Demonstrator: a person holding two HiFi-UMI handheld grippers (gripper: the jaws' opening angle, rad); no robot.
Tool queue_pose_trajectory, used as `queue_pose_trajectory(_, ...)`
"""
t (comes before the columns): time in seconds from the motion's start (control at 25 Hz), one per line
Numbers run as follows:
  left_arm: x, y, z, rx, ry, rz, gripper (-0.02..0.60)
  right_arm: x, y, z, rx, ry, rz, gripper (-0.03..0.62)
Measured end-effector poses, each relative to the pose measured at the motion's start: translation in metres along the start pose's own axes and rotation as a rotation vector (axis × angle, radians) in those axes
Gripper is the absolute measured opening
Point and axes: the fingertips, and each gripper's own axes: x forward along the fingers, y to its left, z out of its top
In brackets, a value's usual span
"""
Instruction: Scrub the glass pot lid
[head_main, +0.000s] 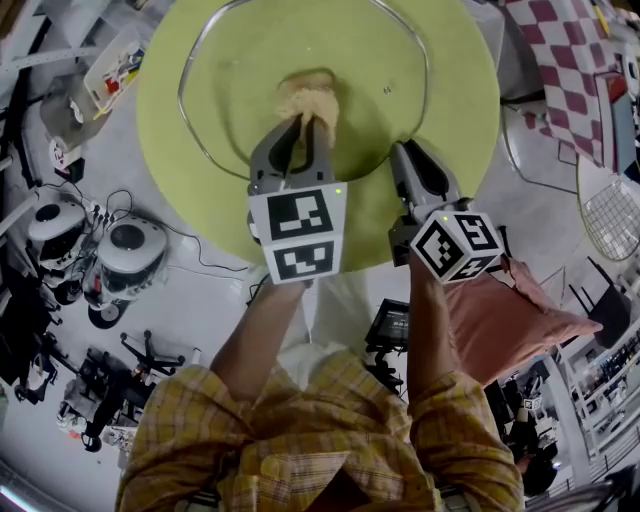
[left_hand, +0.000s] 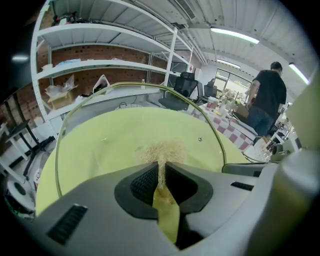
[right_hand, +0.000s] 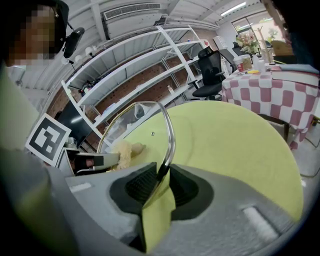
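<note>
Round lime-green table (head_main: 165, 150), workshop clutter on floor at left. Left gripper (head_main: 308, 125): jaws closed tight on tan fibrous scrubber (head_main: 310, 98), against the middle of glass pot lid (head_main: 250, 70). Right gripper (head_main: 405, 152): jaws part-closed, clamping the lid's near-right rim.

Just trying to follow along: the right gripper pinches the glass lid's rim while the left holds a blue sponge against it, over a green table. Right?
Not quite. The left gripper holds a tan fibrous scrubber, not a blue sponge; the left gripper view shows it. The rest stands: the right gripper pinches the glass pot lid by its rim, over the green table.
</note>
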Motion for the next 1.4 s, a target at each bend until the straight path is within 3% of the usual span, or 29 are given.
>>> queue_pose_trajectory(0.92,0.028,-0.084,0.009,-0.013,0.055,-0.192,0.046,0.000,-0.002,0.001,-0.001,0.001,0.002,0.078)
queue_pose_trajectory(1.4,0.029,-0.089,0.010,-0.018,0.052,-0.218,0.046,0.001,0.000,0.000,0.001,0.002,0.003,0.078)
